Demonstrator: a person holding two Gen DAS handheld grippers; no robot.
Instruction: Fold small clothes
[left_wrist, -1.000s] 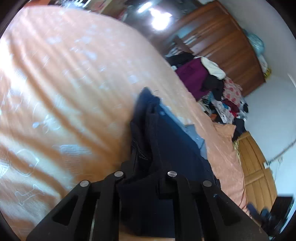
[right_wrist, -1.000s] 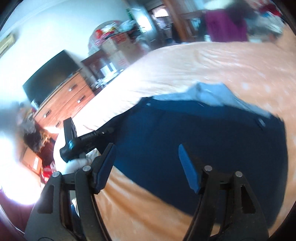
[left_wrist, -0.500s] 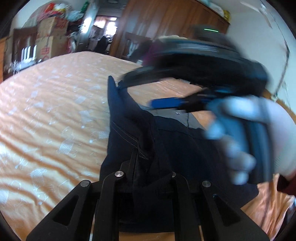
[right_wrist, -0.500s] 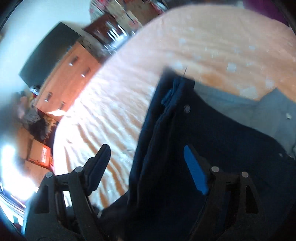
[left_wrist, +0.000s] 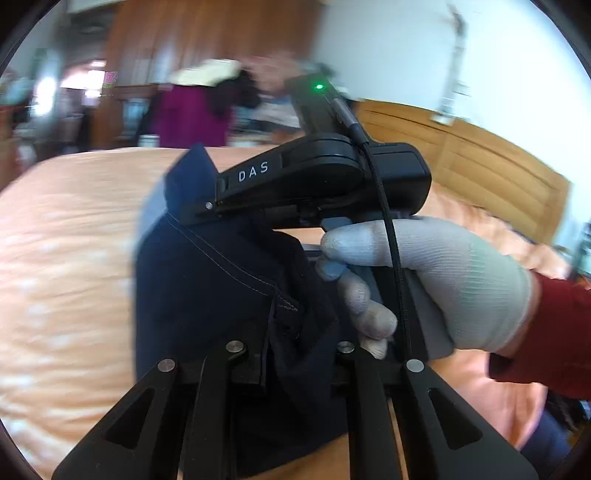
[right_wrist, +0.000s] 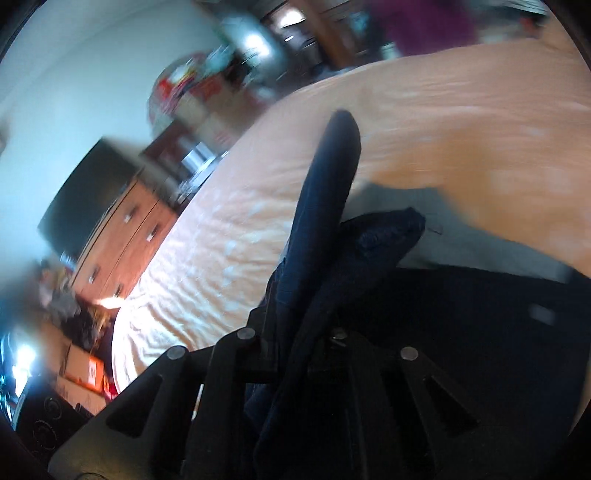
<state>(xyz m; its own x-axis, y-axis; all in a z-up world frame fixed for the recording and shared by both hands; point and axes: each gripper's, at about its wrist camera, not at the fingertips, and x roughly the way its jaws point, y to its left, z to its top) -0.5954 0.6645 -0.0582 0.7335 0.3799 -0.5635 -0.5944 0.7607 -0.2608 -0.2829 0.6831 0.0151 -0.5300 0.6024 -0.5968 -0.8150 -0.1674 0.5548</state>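
"DAS" is printed in pale letters on the right gripper (left_wrist: 199, 212), held in a gloved hand (left_wrist: 424, 280). Half a second ago its blue-padded tongs stood wide; now they pinch the navy garment (left_wrist: 221, 280), as do those of the left gripper (left_wrist: 286, 354). The cloth is lifted over the orange bedspread (left_wrist: 66, 258), its gathered edge running from near to far, corner pointing up.

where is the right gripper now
In the left wrist view, the right gripper sits centre frame above the orange bed, shut on the dark blue garment.
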